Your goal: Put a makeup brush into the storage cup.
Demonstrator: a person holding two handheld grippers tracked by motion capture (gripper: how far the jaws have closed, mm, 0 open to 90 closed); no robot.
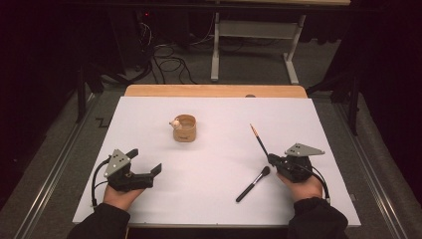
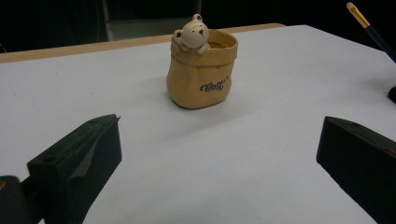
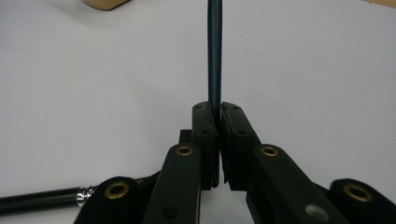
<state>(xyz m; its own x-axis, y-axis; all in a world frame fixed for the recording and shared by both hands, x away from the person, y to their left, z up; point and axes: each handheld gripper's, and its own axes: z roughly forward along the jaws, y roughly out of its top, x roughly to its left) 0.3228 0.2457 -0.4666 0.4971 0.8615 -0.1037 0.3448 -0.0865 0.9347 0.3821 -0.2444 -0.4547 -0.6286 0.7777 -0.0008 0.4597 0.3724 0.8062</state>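
Right gripper [image 1: 270,158] jaws clamp a slim dark brush [image 1: 259,140], a fluffy makeup brush [image 1: 254,183] just beside; left gripper [image 1: 147,162] jaws gape toward a glossy bear-trimmed ceramic pot [image 1: 184,128] on the smooth white table [image 1: 214,199]

1. A white tabletop [image 1: 149,199] with a wooden edge [image 1: 214,90] at its far side.
2. Grey carpeted floor [image 1: 249,69] beyond, strewn with black cables [image 1: 169,64].
3. A pale metal table frame [image 1: 259,35] stands farther back.
4. The surroundings are dark, perhaps hung with black curtains.
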